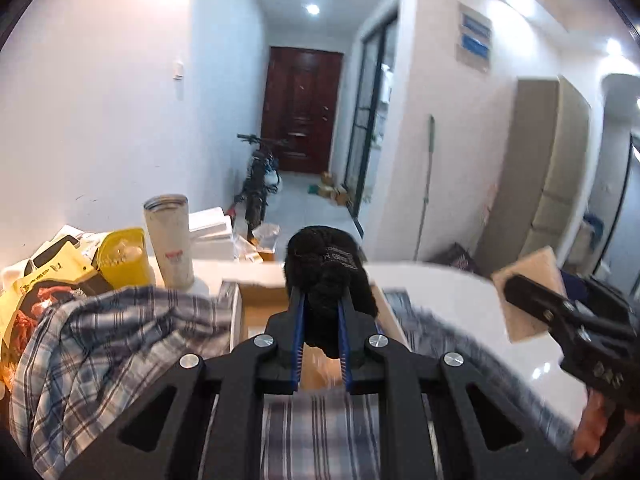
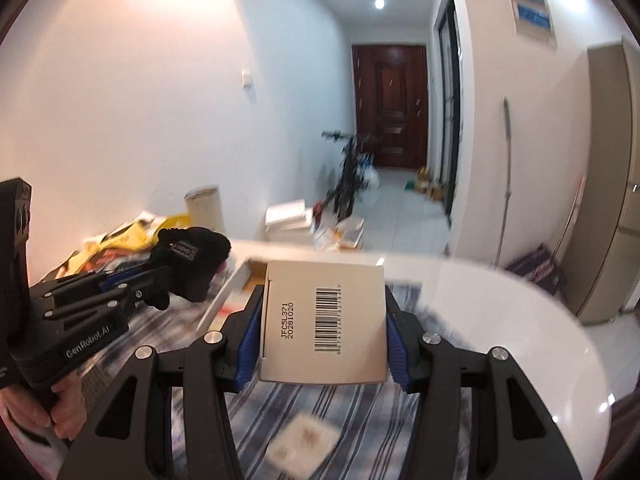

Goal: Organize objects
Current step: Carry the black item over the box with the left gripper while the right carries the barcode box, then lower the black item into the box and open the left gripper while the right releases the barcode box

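My left gripper (image 1: pixel 322 300) is shut on a black fuzzy cloth item (image 1: pixel 326 268) with a sewn label, held above the table; it also shows in the right wrist view (image 2: pixel 188 264). My right gripper (image 2: pixel 324 316) is shut on a beige cardboard box (image 2: pixel 324 320) with a barcode, held above the striped cloth; the box also shows at the right of the left wrist view (image 1: pixel 528 300). An open cardboard box (image 1: pixel 260 300) lies on the table just below and beyond both grippers.
A plaid shirt (image 1: pixel 100 340) lies at the left. A white tumbler (image 1: pixel 170 240), a yellow container (image 1: pixel 122 256) and bags stand at the far left. The white round table (image 2: pixel 520 320) curves right. A small square packet (image 2: pixel 304 440) lies on the striped cloth.
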{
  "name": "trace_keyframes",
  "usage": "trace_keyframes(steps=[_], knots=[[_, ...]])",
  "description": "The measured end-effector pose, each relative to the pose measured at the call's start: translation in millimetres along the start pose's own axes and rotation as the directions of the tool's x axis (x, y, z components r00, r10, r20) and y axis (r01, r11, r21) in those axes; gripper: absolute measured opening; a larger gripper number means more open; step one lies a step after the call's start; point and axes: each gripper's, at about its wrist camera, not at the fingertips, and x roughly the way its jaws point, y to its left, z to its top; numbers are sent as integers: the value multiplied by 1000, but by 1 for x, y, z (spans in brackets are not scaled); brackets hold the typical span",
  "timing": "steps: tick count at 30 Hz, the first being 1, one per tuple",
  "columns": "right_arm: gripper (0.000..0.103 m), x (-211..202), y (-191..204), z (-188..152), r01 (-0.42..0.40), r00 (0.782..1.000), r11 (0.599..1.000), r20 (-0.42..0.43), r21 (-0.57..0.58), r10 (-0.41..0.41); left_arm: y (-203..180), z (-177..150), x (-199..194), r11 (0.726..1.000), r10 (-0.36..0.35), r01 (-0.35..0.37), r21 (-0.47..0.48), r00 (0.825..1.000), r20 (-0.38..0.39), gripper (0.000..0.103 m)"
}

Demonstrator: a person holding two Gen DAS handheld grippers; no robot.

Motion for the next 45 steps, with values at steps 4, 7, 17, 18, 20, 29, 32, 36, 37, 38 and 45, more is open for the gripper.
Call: trace_keyframes(steps=[4, 7, 17, 18, 20, 29, 32, 36, 37, 38, 45], knots=[[51, 11, -4, 34, -2, 999, 999, 36, 42, 0, 6, 31, 20, 999, 5, -5, -41, 1000, 12, 15], [51, 29, -5, 57, 13, 999, 996, 47, 84, -17, 12, 53, 43, 999, -12, 12, -53, 1000, -3, 15], [51, 93, -2, 45, 11, 999, 998, 38, 59, -13, 48, 28, 114, 996, 19, -29, -89, 994, -107, 15], [51, 104, -4, 37, 10, 1000, 999, 21, 50, -12, 50, 26, 119, 996, 23, -33, -86, 993, -112, 15], [51, 122, -10, 25, -1, 1000, 999, -9, 36, 1, 52, 19, 135, 997, 13, -23, -69, 990, -142, 15], [51, 169, -35, -4, -4, 994, 997, -104, 81, 12, 54, -19, 183, 998, 55, -59, -13, 976, -213, 15], [51, 169, -36, -4, -14, 993, 997, -117, 82, 23, 56, -32, 201, 996, 90, -92, 7, 956, -278, 15], [51, 168, -32, -3, -48, 992, 996, -117, 76, 57, 64, -41, 212, 994, 100, -107, -5, 940, -325, 15], [51, 168, -31, -3, -44, 992, 997, -115, 69, 52, 65, -42, 212, 994, 97, -106, -7, 940, -328, 15], [51, 168, -31, -3, -41, 993, 997, -112, 65, 48, 65, -42, 212, 995, 93, -102, -9, 940, -328, 15], [51, 170, -37, -6, -23, 996, 997, -86, 79, 30, 57, -35, 201, 995, 102, -102, 17, 955, -280, 30]])
